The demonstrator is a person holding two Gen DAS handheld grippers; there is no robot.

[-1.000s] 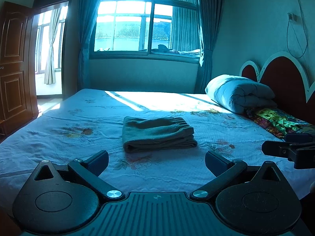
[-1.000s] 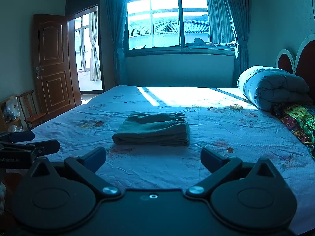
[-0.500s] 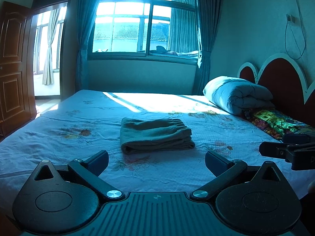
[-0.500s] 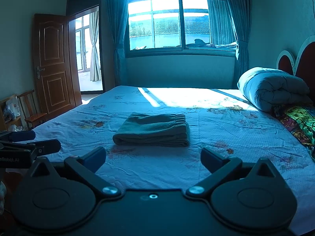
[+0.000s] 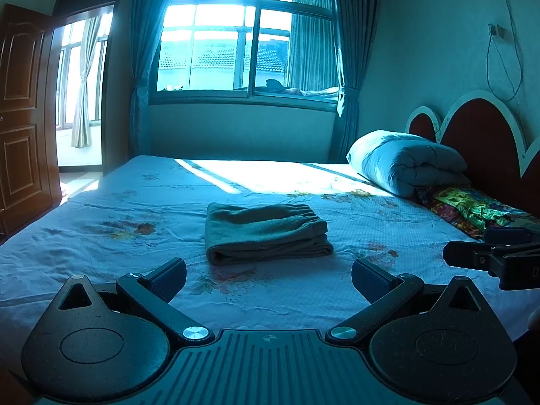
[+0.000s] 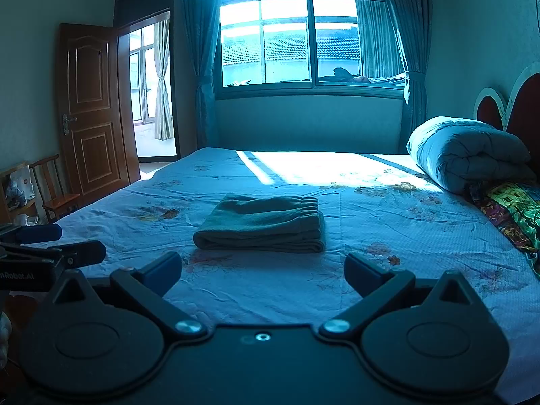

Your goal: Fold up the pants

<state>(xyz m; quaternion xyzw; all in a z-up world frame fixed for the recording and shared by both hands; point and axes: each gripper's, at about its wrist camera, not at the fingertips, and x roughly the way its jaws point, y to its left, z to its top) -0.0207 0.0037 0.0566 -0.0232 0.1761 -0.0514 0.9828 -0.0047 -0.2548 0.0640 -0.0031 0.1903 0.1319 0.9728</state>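
The pants (image 5: 266, 233) lie folded in a compact olive-green stack in the middle of the bed, elastic waistband on top at the right; they also show in the right wrist view (image 6: 263, 224). My left gripper (image 5: 268, 278) is open and empty, held back from the stack above the bed's near edge. My right gripper (image 6: 263, 273) is open and empty, also short of the stack. Each gripper shows at the edge of the other's view: the right one (image 5: 492, 256) and the left one (image 6: 50, 246).
The bed (image 5: 101, 236) has a light floral sheet. A rolled blue duvet (image 5: 405, 162) and a colourful blanket (image 5: 479, 206) lie by the red headboard (image 5: 486, 141) at right. A wooden door (image 6: 89, 108) and a chair (image 6: 54, 189) stand at left. A window is behind.
Both grippers have tilted slightly, so the view has shifted down a little. The folded pants have not moved. Both grippers stay open.
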